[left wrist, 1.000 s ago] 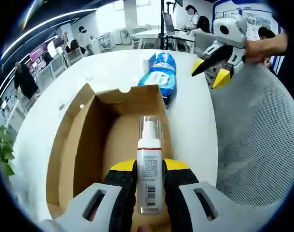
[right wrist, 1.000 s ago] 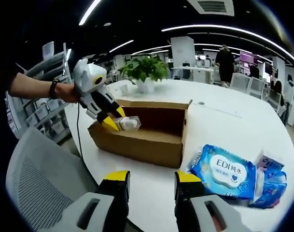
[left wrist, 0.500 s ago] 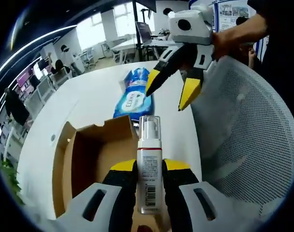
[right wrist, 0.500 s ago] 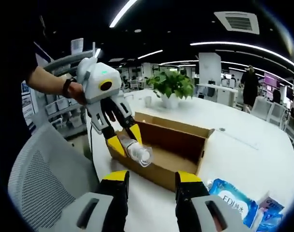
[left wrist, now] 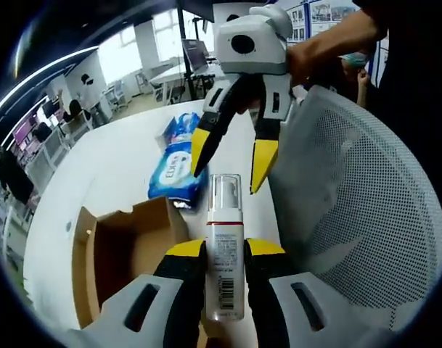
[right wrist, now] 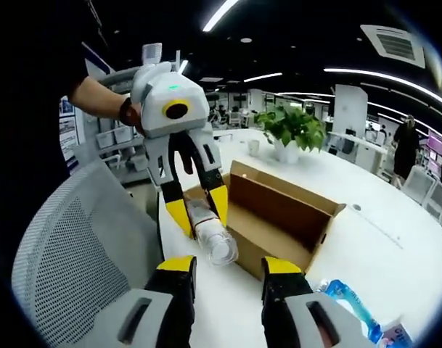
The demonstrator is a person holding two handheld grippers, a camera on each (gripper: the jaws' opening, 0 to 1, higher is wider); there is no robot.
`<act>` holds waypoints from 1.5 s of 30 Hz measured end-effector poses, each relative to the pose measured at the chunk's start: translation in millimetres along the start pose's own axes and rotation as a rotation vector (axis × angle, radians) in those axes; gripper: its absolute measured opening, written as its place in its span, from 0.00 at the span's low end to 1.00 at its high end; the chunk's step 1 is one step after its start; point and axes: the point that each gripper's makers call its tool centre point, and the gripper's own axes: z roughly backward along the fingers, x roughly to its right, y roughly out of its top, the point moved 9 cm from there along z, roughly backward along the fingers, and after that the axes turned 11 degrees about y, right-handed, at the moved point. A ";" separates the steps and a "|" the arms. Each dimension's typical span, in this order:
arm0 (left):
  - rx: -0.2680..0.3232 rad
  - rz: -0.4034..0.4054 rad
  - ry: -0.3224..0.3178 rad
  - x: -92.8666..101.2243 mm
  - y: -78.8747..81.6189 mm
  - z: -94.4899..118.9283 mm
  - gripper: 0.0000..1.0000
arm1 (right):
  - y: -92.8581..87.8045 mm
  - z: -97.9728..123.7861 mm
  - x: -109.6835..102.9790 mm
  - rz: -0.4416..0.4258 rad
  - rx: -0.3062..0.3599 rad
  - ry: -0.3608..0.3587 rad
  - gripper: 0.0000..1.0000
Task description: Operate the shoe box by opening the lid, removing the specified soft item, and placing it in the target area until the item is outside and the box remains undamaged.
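Left tool [left wrist: 215,254] clamped tight on the white pump bottle [left wrist: 224,257], yellow-tipped jaws pressing its labelled body from both sides, clear cap pointing away. In the right gripper view, same bottle [right wrist: 210,232] held up above the near edge of the white worktop [right wrist: 366,246], just off the corner of the open cardboard shoe box [right wrist: 279,217] and outside it. Right tool [left wrist: 230,156] hanging close over the bottle's cap in the left gripper view, jaws spread wide apart, nothing between them. Blue wipes pack [left wrist: 175,161] lying flat on the worktop beyond the shoe box. Grey mesh chair back [left wrist: 358,217] right alongside. Potted plant [right wrist: 293,130] standing further back on the worktop.
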 end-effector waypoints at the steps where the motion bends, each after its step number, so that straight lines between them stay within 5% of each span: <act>1: 0.002 -0.011 -0.003 1.9 2.7 -0.6 0.19 | 0.6 -0.1 -0.7 0.000 0.005 0.008 0.30; 24: 0.032 -0.032 -0.143 18.4 13.4 -7.6 0.20 | 0.7 0.6 -21.0 0.039 -0.010 0.169 0.16; 45: 0.071 0.078 -0.086 13.1 11.1 -2.3 0.31 | -2.8 11.5 -10.2 -0.028 0.032 0.130 0.15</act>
